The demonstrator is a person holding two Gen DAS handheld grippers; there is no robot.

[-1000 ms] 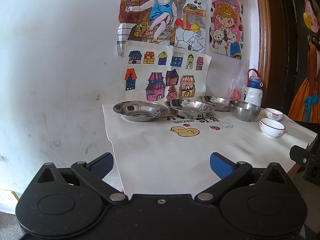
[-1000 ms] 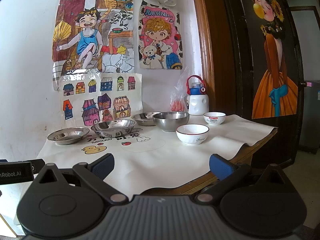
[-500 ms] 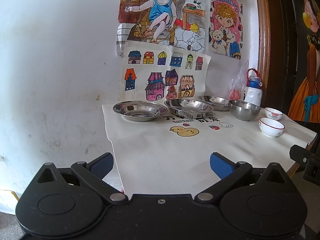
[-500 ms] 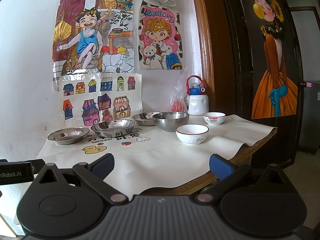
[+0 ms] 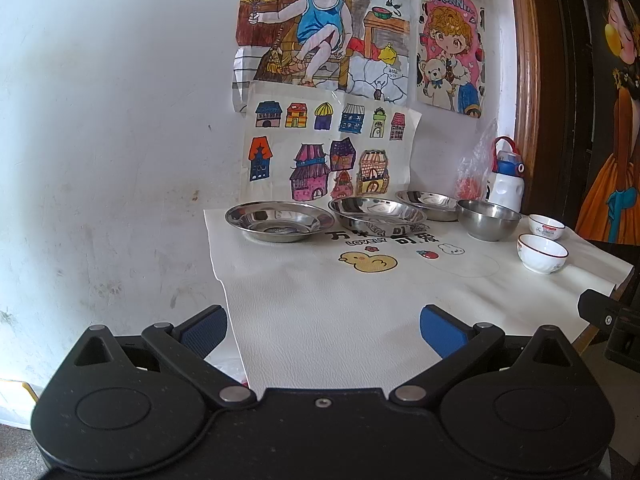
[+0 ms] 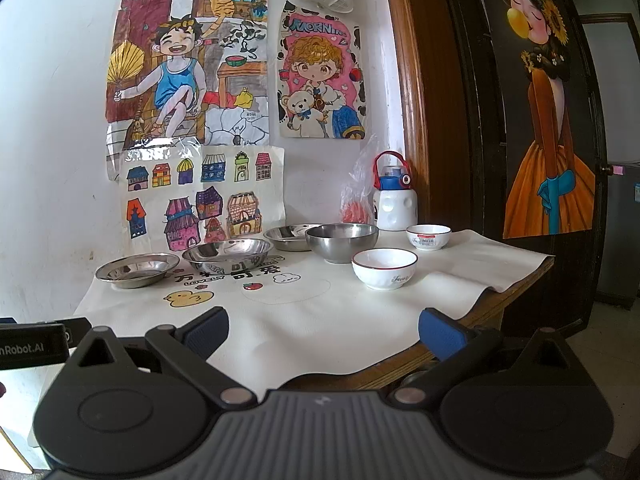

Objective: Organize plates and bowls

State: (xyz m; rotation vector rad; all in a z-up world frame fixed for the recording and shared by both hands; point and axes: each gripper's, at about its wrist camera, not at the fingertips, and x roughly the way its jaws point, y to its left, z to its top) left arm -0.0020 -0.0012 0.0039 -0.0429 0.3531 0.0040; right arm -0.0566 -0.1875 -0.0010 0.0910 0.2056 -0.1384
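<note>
Both claws spread wide and empty, short of the near edge of the table, nothing sorted yet.

Left claw (image 5: pixel 323 326) and right claw (image 6: pixel 323 326) held back from the white mat (image 5: pixel 340 312), probably to take in the whole layout before choosing. Along the far side, three shallow steel plates: left plate (image 5: pixel 279 222), middle plate (image 5: pixel 376 212), and a third plate (image 5: pixel 428 204) partly hidden behind. To the right, a steel bowl (image 5: pixel 487 219), then two white bowls, the near white bowl (image 6: pixel 385 269) and the far white bowl (image 6: pixel 428 237), all apart, none stacked. Like kinds seemingly meant to nest. Water bottle (image 6: pixel 394 200) far right against the wall. Only from the right view: mat draped over the table's wooden right edge (image 6: pixel 516 288), and the left tool's black body at the left border. Only from the left view: bare wall beyond the mat's left edge.
</note>
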